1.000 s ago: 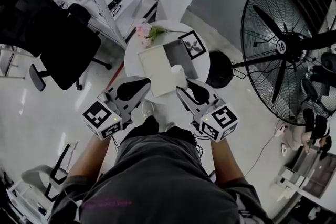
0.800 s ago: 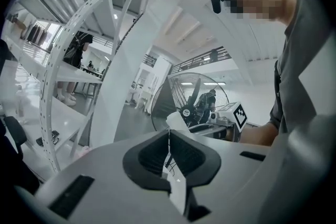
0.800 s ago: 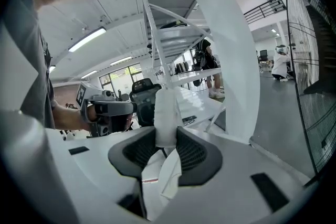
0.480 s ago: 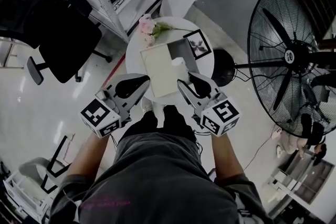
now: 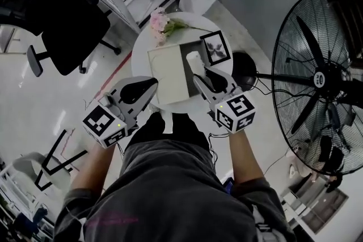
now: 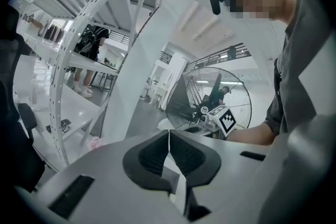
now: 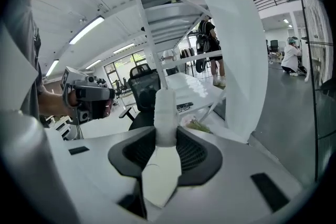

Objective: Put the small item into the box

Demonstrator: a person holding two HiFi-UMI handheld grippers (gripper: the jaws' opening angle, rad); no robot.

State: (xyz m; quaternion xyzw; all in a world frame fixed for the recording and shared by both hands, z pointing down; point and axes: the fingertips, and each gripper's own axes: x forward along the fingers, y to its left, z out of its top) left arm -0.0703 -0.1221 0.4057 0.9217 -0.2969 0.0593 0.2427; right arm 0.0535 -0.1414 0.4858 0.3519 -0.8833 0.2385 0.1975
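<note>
Step in hand: carry. Item is gripped but not yet in the box.

- Right gripper (image 5: 202,73): clamped on the item (image 5: 194,59), a small white, roughly cylindrical piece. In the right gripper view the item (image 7: 167,113) stands upright between the pads, top well proud of the jaw tips, bottom reaching back into the throat. Grip looks centred, no visible tilt.
- Left gripper (image 5: 146,86): jaws closed together on nothing; in the left gripper view only a thin seam shows between the pads (image 6: 152,152). Hangs near the table's front-left edge, apart from the box. Looks idle.
- Box (image 5: 165,69): open, white, on the round table (image 5: 140,45), flowers (image 5: 160,22) and a small framed picture (image 5: 215,47) behind it.
- Item location: in the air, in the right jaws. From the head view sits over the box's right part, close to the grey inner wall. Height above the box can't be read.

Next move, as judged: shift a little left so the item clears the right wall and lies over the open middle, tip the gripper down, lower, then release. Item sticks out far past the jaws, so likely to topple or roll if dropped from height; better to let go low. No need for the left gripper unless the box slides.
</note>
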